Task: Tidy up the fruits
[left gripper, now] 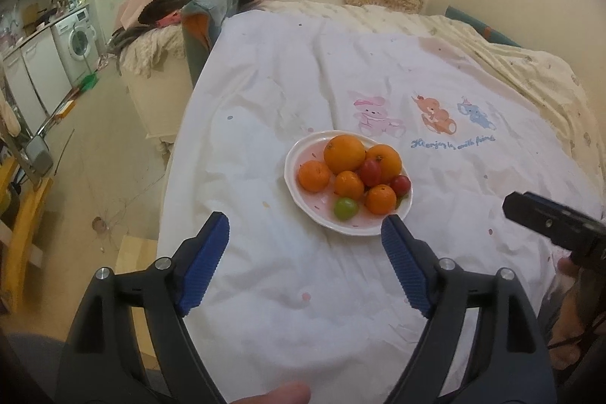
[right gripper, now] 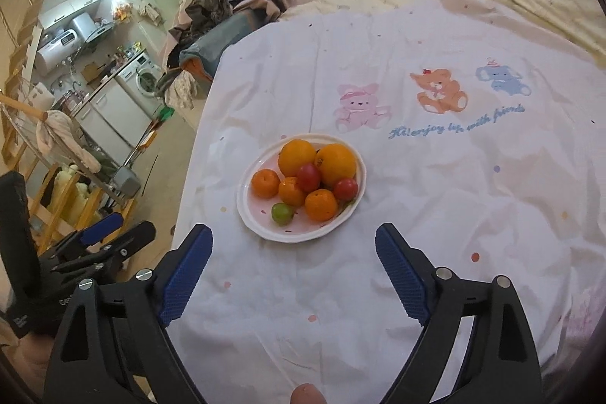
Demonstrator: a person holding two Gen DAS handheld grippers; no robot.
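Oranges (left gripper: 344, 154), tomatoes (left gripper: 370, 172), green fruit (left gripper: 345, 208) on plate (left gripper: 293, 173)

Both views ride on hand-held claws and look forward and downward along the fingers across a bed spread with a white sheet (left gripper: 303, 82). The left wrist view sits near the bed's near edge, its left claw (left gripper: 305, 230) framing the lower picture, with the plate of fruit (left gripper: 291, 173) close ahead at about 12 o'clock. The right wrist view stands just to the right of it, its right claw (right gripper: 293, 241) likewise low in frame, and the same plate (right gripper: 246, 211) lies nearer 11 o'clock. Both share the plate, the sheet's printed animals (left gripper: 435, 116) and a kitchen corner (left gripper: 57, 36) at 10 o'clock; each glimpses the other claw at its edge.
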